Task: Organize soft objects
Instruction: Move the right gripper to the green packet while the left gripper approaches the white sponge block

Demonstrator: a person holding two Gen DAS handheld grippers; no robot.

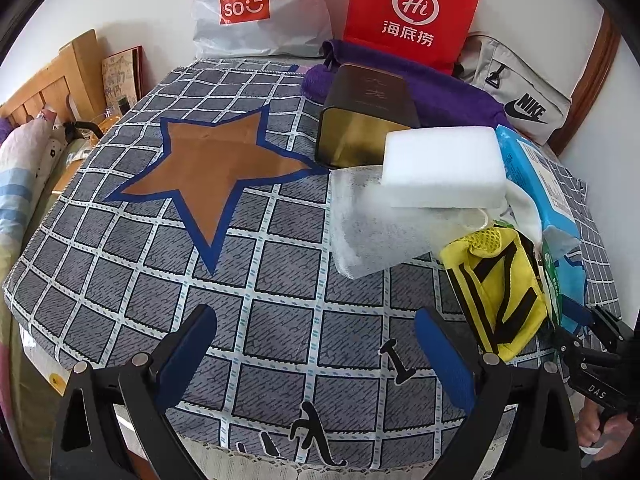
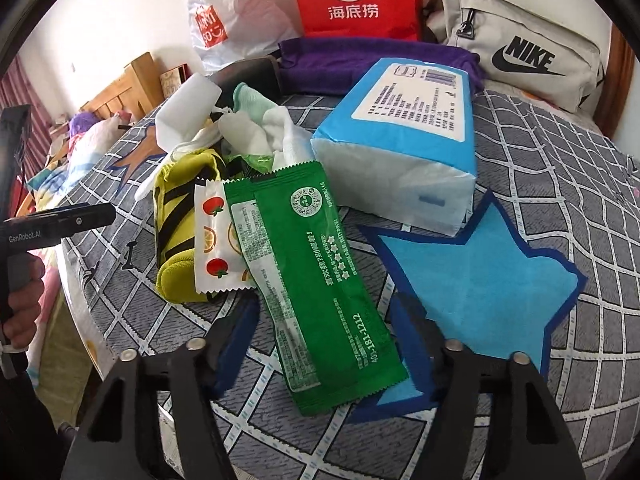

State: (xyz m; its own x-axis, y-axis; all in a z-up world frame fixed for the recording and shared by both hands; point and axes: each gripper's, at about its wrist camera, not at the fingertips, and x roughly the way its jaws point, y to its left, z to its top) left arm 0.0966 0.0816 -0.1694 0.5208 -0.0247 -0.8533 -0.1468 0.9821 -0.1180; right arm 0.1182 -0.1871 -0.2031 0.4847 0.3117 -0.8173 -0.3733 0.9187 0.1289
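A: Left tongs (image 1: 316, 344) first: spread wide, nothing between the blue pads, hovering over bare checked cover (image 1: 280, 280) on the tabletop. Right tongs (image 2: 324, 340)?

B: Also spread. The near end of the green packet (image 2: 320, 280) lies between the two pads, but I can't tell whether either pad touches it.

A: Count the soft things for me.

B: One white sponge block (image 1: 442, 168), resting on one folded white cloth (image 1: 368, 224). One yellow-and-black pouch (image 1: 500, 284). One blue tissue pack (image 2: 404, 140). One green packet, and one white sachet with tomato prints (image 2: 214, 240) tucked partly under it. A bundle of white and pale green fabric (image 2: 260, 128) behind them; I can't count its pieces.

A: And stars?

B: Two on the cover: one brown star (image 1: 216, 160) and one blue star (image 2: 480, 280), both with dark blue edges.

A: Which way does the green packet run?

B: Its long axis goes from the pile toward the right tongs, slanting a little rightward as it nears them. Its near corner overlaps the blue star.

A: The pouch?

B: Lengthwise roughly alongside the packet, just to its left, under the sachet's edge.

A: At the back I see one dark tin (image 1: 360, 120), one purple cloth (image 1: 440, 88), one red bag (image 1: 412, 12), one white plastic bag (image 1: 256, 8) and one grey Nike bag (image 1: 516, 88).
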